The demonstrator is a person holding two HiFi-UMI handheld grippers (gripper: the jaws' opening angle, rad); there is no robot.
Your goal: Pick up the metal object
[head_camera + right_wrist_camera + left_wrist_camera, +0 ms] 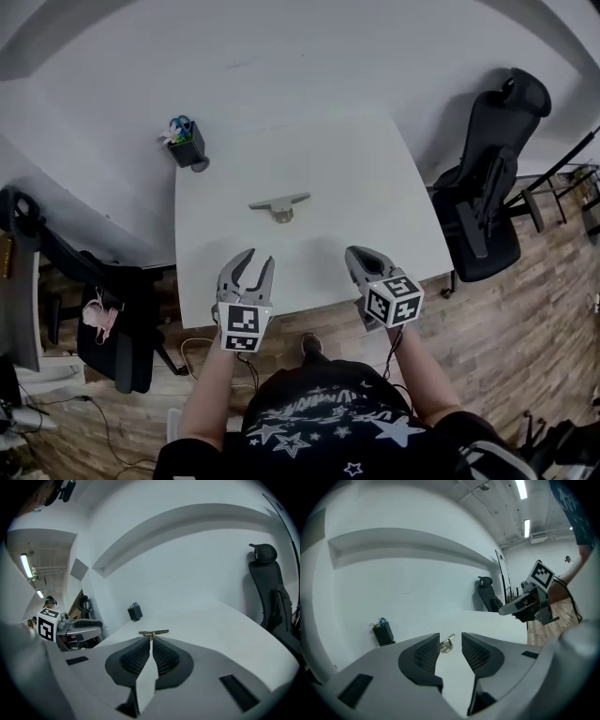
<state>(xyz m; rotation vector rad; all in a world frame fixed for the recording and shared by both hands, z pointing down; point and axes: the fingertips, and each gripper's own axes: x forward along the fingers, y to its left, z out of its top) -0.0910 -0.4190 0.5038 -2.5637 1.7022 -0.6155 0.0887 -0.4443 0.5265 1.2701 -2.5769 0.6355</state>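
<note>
Left gripper (260, 259) jaws apart, right gripper's (353, 253) touching, metal object (279, 202) ahead, ceiling lights (527, 528) in gripper views

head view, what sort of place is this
Likely an office or lab workroom: a plain white table against a bare white wall, a black office chair beside it, a pen holder at the table's far corner, and strip lights on the ceiling.

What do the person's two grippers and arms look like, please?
Both the left gripper and right gripper are grey, with curved jaws lined by dark, mesh-textured pads. Each carries a cube of black-and-white square markers. A thin dark cable hangs from the right one. The person wears a black short-sleeved top printed with white stars.
</note>
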